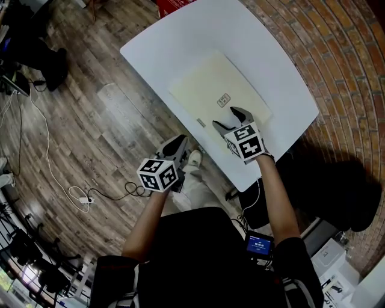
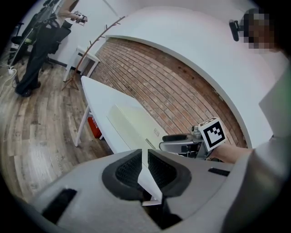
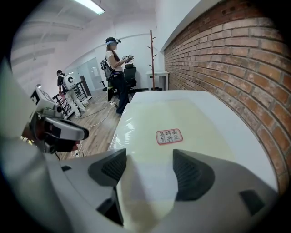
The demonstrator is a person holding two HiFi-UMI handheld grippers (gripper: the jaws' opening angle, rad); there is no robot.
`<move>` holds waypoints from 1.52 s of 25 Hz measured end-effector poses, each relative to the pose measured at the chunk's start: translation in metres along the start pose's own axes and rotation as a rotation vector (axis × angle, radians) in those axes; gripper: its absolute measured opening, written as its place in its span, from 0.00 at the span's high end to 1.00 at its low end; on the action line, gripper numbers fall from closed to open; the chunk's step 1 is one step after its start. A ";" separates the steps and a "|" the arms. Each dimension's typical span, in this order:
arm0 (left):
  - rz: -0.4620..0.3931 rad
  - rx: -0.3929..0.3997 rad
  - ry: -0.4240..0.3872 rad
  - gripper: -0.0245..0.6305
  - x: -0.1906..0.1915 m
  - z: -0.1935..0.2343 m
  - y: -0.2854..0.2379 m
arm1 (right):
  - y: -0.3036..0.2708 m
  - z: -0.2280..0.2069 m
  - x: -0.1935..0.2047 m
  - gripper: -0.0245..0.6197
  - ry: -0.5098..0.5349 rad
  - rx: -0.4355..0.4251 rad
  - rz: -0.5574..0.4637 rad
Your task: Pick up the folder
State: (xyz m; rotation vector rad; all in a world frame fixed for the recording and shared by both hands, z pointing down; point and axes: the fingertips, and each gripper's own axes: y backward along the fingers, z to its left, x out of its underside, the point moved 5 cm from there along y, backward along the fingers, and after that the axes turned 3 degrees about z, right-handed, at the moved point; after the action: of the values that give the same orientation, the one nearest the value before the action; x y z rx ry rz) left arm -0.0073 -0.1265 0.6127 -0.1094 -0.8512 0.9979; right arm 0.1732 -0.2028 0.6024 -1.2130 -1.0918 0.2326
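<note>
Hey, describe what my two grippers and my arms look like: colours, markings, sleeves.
Both the left gripper and the right gripper have light grey plastic shells with black ribbed pads inside the jaws. Each carries a white cube printed with black square markers. The person wears a black top; the forearms are uncovered.

Bright, even light; a ceiling strip lamp (image 3: 92,5) glows upper left in the right gripper view, with sheen on the folder (image 3: 182,113). A dark shadow (image 1: 337,186) lies right of the bench (image 1: 180,42). Both gripper views bulge, corners black.
</note>
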 end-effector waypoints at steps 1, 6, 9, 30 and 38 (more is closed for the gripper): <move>0.004 0.002 0.011 0.93 0.002 0.002 -0.001 | 0.000 0.002 0.001 0.49 0.003 -0.002 -0.001; 0.028 0.033 0.076 0.92 0.014 0.008 -0.007 | 0.000 0.013 0.002 0.49 0.023 -0.013 -0.001; 0.028 0.081 0.137 0.76 0.019 0.011 -0.012 | -0.001 0.019 0.003 0.49 0.033 -0.019 -0.004; -0.094 0.264 0.451 0.48 0.035 0.029 -0.023 | 0.003 0.062 0.003 0.49 0.093 -0.070 -0.014; -0.132 0.289 0.525 0.45 0.038 0.032 -0.028 | 0.004 0.078 0.008 0.49 0.126 -0.094 -0.019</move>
State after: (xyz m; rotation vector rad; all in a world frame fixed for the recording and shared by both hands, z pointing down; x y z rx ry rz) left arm 0.0007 -0.1222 0.6687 -0.0619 -0.2278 0.8995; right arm 0.1181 -0.1469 0.5990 -1.2833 -1.0131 0.0892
